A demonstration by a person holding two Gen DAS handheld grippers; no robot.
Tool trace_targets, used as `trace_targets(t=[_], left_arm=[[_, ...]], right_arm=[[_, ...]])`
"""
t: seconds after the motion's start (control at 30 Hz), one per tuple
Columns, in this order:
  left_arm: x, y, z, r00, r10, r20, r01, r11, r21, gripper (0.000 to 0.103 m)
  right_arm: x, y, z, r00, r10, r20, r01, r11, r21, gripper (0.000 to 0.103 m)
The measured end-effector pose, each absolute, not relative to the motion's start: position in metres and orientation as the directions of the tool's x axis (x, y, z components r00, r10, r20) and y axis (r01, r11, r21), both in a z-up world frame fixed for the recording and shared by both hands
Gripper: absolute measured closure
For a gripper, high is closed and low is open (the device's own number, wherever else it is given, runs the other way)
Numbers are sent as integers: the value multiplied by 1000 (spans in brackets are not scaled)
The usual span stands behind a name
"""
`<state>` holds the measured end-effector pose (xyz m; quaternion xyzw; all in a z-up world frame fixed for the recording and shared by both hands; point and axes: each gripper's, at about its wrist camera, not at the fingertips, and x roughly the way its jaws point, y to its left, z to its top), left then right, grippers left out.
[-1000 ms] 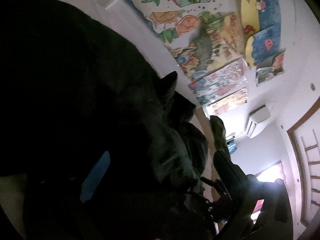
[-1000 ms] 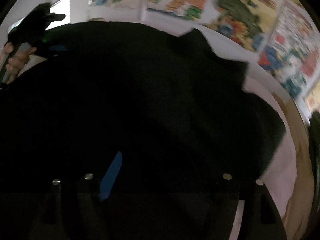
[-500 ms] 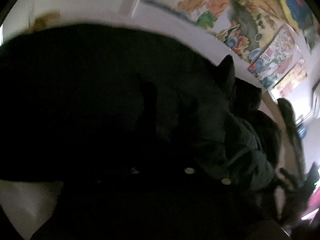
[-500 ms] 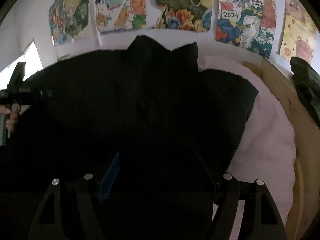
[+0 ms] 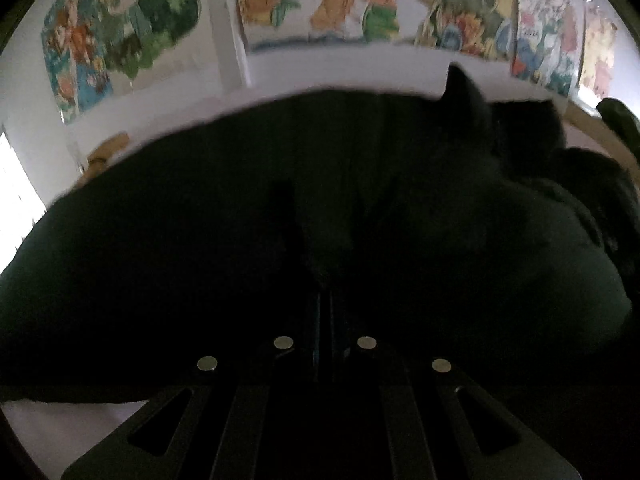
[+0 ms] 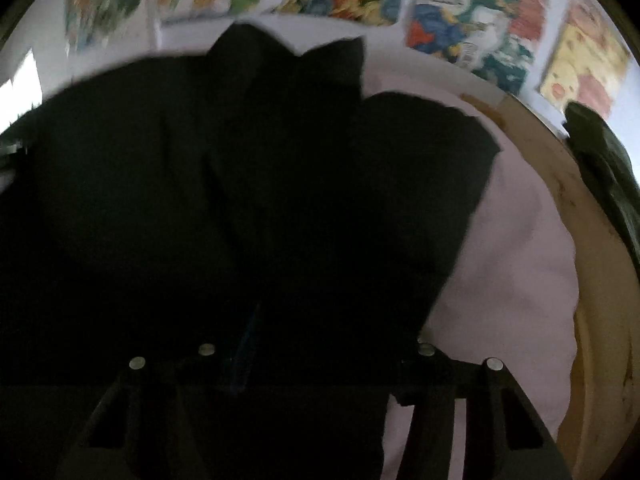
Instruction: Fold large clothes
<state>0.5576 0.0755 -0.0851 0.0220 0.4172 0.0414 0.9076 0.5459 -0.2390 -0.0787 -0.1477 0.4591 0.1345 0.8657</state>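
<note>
My left gripper (image 5: 325, 300) has its jaws pressed together; dark fabric bunches right at the tips, but I cannot tell whether any is pinched. My right gripper (image 6: 316, 344) is closing, jaws still apart, with cloth lying between them. The black garment (image 6: 280, 184) lies spread across a bed, on a pale pink sheet (image 6: 516, 264) that is bare to the right. The collar points rise at its far edge. A wooden bed frame (image 6: 600, 280) borders the sheet on the right. Colourful posters (image 5: 320, 4) cover the far wall.
</note>
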Motion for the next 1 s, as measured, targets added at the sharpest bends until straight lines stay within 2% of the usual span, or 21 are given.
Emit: trace_targets(t=[0.17,0.23,0.27,0.37,0.4,0.43,0.47,0.5,0.53,0.6,0.73,0.9,1.0], left_arm=[[558,72,-102,623,105,-775,-54,994,91,100],[557,73,-100,625,95,-775,-59,995,75,99],[552,79,-96,635,67,-770,-70,997,30,98],[535,107,-77,658,-76,-749,-122,971,-205,79],[527,116,-72,667,-106,-737,-139,955,-263,65],[516,123,-67,681,-112,-723,-156,943,-293,50],[503,129,-60,701,-88,-708,-185,936,-299,42],[492,134,-54,719,-64,-692,-209,930,-303,29],[476,143,-47,746,-47,-664,-225,921,-319,23],[450,159,-39,774,-24,-633,-250,906,-340,20],[413,200,-38,774,30,-633,-351,852,-389,15],[375,265,-45,803,28,-595,-457,671,-584,15],[359,284,-33,825,103,-556,-495,608,-621,15]], right_arm=[[551,-225,-107,540,43,-841,-374,907,-194,52],[552,-223,-109,547,29,-837,-373,903,-212,52],[553,-224,-107,550,31,-834,-366,907,-208,52],[554,-233,-97,553,62,-831,-342,926,-159,51],[553,-233,-93,553,67,-831,-334,931,-147,49],[554,-236,-87,554,77,-829,-324,937,-130,43],[554,-236,-81,559,85,-825,-320,940,-120,41],[554,-235,-74,566,95,-819,-321,940,-113,38],[554,-231,-67,574,99,-813,-323,940,-114,37],[554,-221,-52,584,121,-803,-334,937,-101,36],[555,-188,-21,599,194,-777,-376,925,-58,30],[550,-119,5,591,304,-747,-448,894,10,24],[552,-74,7,570,359,-740,-499,866,36,23]])
